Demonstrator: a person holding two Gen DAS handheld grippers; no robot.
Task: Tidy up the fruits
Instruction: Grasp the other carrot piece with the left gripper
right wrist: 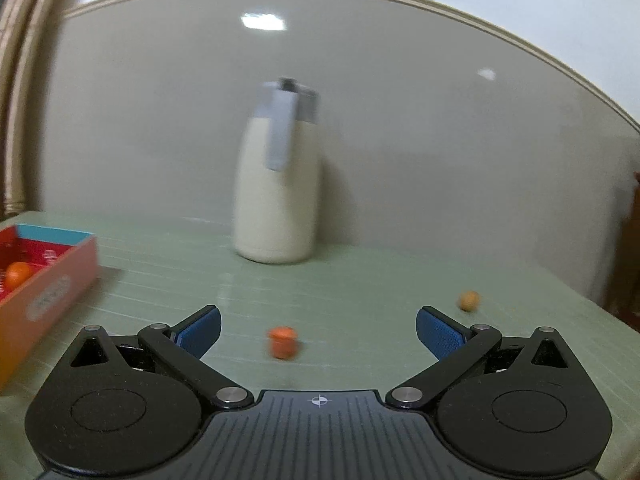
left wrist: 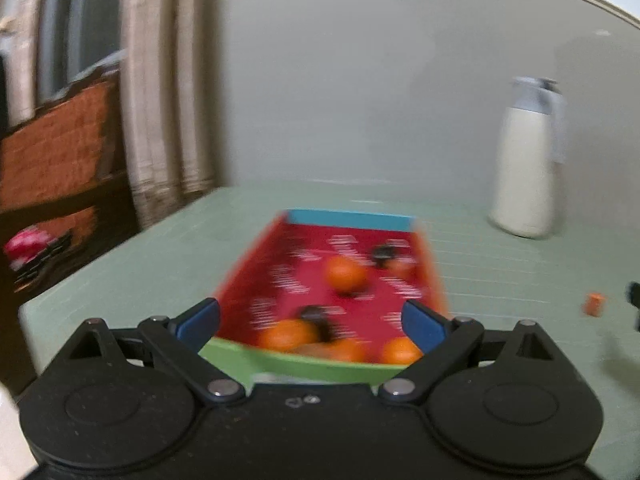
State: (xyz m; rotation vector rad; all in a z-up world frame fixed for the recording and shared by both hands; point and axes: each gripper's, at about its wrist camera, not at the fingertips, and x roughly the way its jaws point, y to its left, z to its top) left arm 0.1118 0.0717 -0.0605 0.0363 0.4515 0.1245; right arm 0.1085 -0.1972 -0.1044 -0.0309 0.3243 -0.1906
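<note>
1. Fruits: four small orange fruits lie inside the shallow box (left wrist: 280,248) with the red printed floor. One orange fruit (left wrist: 345,273) sits near the middle of the box; three more (left wrist: 285,334) lie against the near green wall.
2. Box position: the box rests on the pale green table (left wrist: 160,256). Its far wall is blue, its near wall green, its outer side wall orange.
3. Loose fruits: in the right wrist view, a small red-orange fruit (right wrist: 283,342) lies on the table outside the box, in line with the gap between the right gripper's fingers and beyond their tips. A smaller tan fruit (right wrist: 469,300) lies farther off, near the right fingertip.
4. Left gripper (left wrist: 312,320): jaws stand wide apart, with the near end of the box showing between the blue pads (left wrist: 199,322). The pads press on nothing.
5. Right gripper (right wrist: 318,332): jaws stand fully apart and hold nothing.
6. Other items: a cream jug (right wrist: 276,188) with a grey lid and handle stands upright near the wall, well apart from the box. A beige curtain (left wrist: 160,80) hangs left of the table.
7. Image quality: both views are blurred; the print on the box is unreadable.
</note>
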